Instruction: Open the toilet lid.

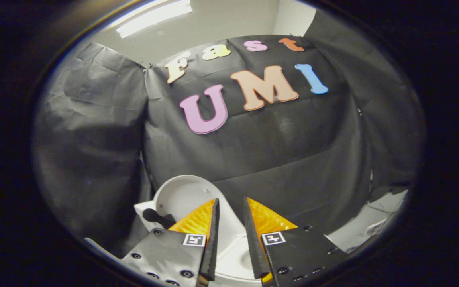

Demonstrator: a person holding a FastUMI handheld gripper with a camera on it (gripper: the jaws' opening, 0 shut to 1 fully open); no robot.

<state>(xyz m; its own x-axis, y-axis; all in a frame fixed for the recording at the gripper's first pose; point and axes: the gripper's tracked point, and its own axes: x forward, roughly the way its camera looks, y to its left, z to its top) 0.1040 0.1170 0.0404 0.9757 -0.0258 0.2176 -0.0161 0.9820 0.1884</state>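
The white toilet lid [181, 197] stands raised, nearly upright, with its round inner face turned toward me; it sits just beyond my left finger and leans toward the black cloth wall. Below it, the white seat and bowl rim [233, 255] show through the gap between my fingers. My gripper [231, 199] is open, its fingers a narrow gap apart with nothing pressed between them. The lid's lower right part is hidden behind my left finger [201, 223]. A dark hinge-like piece [155, 217] shows at the lid's base.
Black cloth [293, 159] closes the booth behind and on both sides of the toilet. A white block [142, 209], perhaps the tank, sits left of the lid. Pale floor [373, 223] shows to the right.
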